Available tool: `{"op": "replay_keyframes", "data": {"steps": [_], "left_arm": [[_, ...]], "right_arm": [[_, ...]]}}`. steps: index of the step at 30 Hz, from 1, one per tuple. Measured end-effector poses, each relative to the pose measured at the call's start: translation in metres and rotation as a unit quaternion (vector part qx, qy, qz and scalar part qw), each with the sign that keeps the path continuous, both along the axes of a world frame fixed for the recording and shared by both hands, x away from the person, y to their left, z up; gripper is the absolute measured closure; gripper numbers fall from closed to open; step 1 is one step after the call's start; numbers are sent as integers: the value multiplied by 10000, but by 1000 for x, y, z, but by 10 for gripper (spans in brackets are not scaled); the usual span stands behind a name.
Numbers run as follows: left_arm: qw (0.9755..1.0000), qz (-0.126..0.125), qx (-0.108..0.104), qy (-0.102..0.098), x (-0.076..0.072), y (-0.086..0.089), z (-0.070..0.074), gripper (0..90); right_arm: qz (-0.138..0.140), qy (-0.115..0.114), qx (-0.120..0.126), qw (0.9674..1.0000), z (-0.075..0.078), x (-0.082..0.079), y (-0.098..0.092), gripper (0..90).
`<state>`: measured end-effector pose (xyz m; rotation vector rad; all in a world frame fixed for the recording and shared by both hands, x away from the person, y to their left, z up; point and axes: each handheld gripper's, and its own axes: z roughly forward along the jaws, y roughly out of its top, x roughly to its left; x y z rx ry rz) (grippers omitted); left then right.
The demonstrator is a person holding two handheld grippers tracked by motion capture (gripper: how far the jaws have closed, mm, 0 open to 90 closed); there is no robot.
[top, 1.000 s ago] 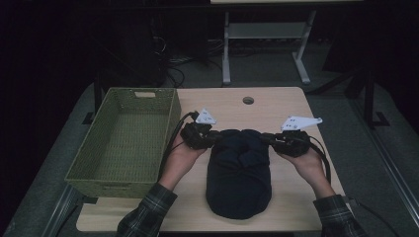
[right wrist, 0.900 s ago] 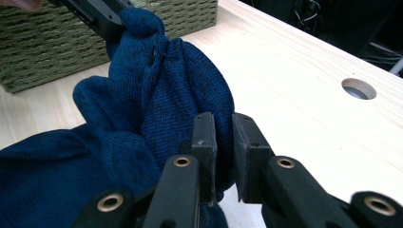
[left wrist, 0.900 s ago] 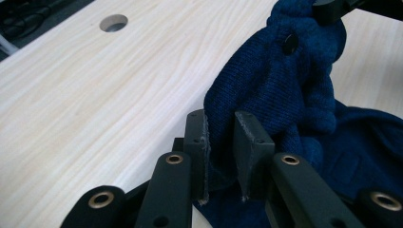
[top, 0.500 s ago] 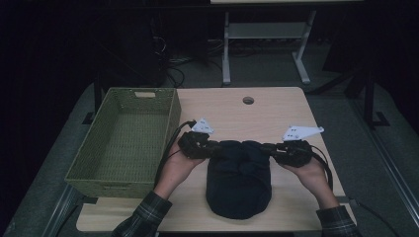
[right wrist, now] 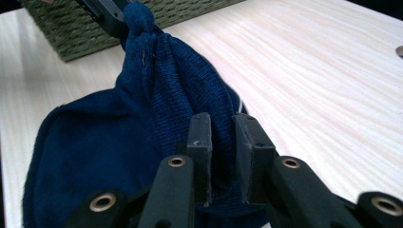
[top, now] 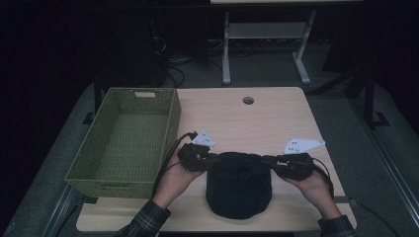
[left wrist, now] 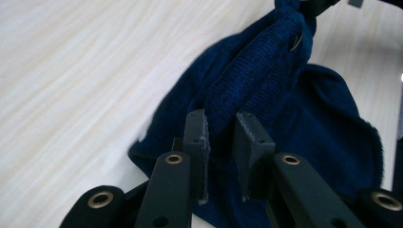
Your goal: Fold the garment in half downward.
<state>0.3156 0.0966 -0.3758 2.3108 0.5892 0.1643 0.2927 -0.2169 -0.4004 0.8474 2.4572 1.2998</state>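
High view shows 1 dark blue knit hat (top: 238, 190) lying on the surface (top: 257, 123) near the person's edge, with 1 green woven basket (top: 123, 143) just beside it at the left, holding nothing that can be seen. 2 claws work the hat: the left claw (top: 210, 160) has 1 end of its far edge and the right claw (top: 274, 162) has the other, so the edge is stretched between them and raised off the wood.

Left gripper view has the left claw (left wrist: 221, 137) pinching a thick fold of knit between its pads, and right gripper view has the right claw (right wrist: 222, 137) pinching a similar fold. Both are pressed onto the cloth, not spread.

By my reading the work is a fold of the hat, perhaps ahead of putting it in the basket. Done: both grips taken, the edge lifted. Left: laying that edge over the rest of the hat, letting go, and any move into the basket. Call it roughly the middle.
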Motion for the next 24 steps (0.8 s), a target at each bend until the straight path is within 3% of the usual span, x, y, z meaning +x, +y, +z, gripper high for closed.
{"op": "replay_keyframes", "data": {"steps": [14,24], "left_arm": [[9993,-119,279,230,-31,0,-19,785],[9975,-191,454,499,-43,0,-38,790]], "right_arm": [[160,225,-84,9996,-20,-35,6,747],[315,483,-213,9981,-39,-53,13,742]]}}
